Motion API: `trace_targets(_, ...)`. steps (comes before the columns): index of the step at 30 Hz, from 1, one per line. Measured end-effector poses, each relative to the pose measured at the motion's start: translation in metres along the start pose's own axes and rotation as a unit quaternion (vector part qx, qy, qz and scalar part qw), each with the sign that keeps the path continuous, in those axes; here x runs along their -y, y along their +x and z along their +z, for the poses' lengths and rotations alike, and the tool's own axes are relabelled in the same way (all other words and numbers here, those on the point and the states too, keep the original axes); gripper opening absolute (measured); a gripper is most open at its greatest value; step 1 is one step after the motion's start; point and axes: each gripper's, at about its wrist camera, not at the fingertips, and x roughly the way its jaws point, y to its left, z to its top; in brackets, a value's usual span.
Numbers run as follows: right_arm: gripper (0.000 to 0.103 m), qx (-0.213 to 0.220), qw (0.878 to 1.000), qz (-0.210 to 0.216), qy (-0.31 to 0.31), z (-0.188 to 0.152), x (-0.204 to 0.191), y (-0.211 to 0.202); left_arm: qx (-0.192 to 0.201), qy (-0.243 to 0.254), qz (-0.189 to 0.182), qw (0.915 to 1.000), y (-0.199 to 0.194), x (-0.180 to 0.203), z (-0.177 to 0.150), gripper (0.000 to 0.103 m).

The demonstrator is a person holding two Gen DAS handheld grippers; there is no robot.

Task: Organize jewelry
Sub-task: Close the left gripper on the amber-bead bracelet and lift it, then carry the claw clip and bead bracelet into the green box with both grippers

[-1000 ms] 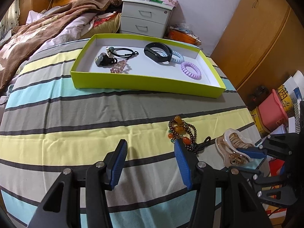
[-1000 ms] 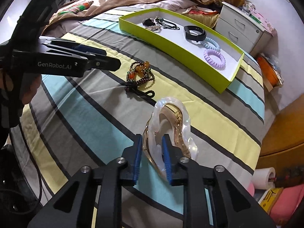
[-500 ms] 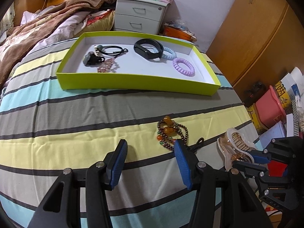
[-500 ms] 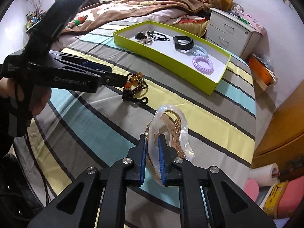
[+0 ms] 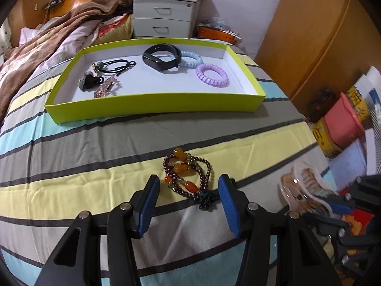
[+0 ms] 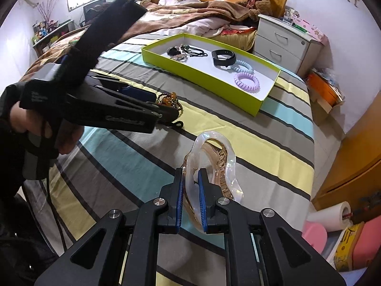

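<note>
Hair claw (image 6: 212,164), clear and amber, is now pinched tight in the right gripper (image 6: 190,199) after its jaws closed, ready for the green tray (image 6: 202,74), while the left gripper (image 5: 188,202), half open and empty, has drifted over the bead bracelet (image 5: 188,178) on the striped bedspread (image 5: 83,147)

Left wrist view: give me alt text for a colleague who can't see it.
The left hand-held gripper hangs open over a striped bedspread, its blue pads either side of a dark beaded bracelet with amber beads. Beyond lies a lime-green tray holding a black fitness band, blue and purple coil hair ties and hair accessories; at right, the right hand-held gripper grips a translucent hair claw.
</note>
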Motion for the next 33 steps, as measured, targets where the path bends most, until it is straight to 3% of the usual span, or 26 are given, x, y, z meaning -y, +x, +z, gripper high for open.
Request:
trace_targets(6, 0.012, 0.007, 1.0, 0.001, 0.003, -0.002, 0.002, -0.003, 0.005, 0.004, 0.027, 0.9996, 0.003, 0.006, 0.001, 0.052)
trace_targets(9, 0.012, 0.008, 1.0, 0.001, 0.003, -0.002, 0.003, -0.003, 0.01, 0.008, 0.047, 0.9988, 0.003, 0.007, 0.0, 0.043)
trace_targets(13, 0.012, 0.007, 1.0, -0.001, 0.004, -0.003, 0.003, -0.005, 0.012, 0.007, 0.047, 0.9988, 0.003, 0.005, 0.0, 0.037)
trace_targets(23, 0.012, 0.009, 1.0, -0.004, 0.005, -0.001, 0.002, -0.005, 0.027, 0.001, 0.04, 0.9988, -0.005, 0.0, 0.0, 0.008)
trace_targets(33, 0.012, 0.01, 1.0, -0.007, 0.008, -0.001, 0.003, -0.006, 0.039, -0.003, 0.035, 0.9986, -0.014, -0.004, 0.0, 0.004)
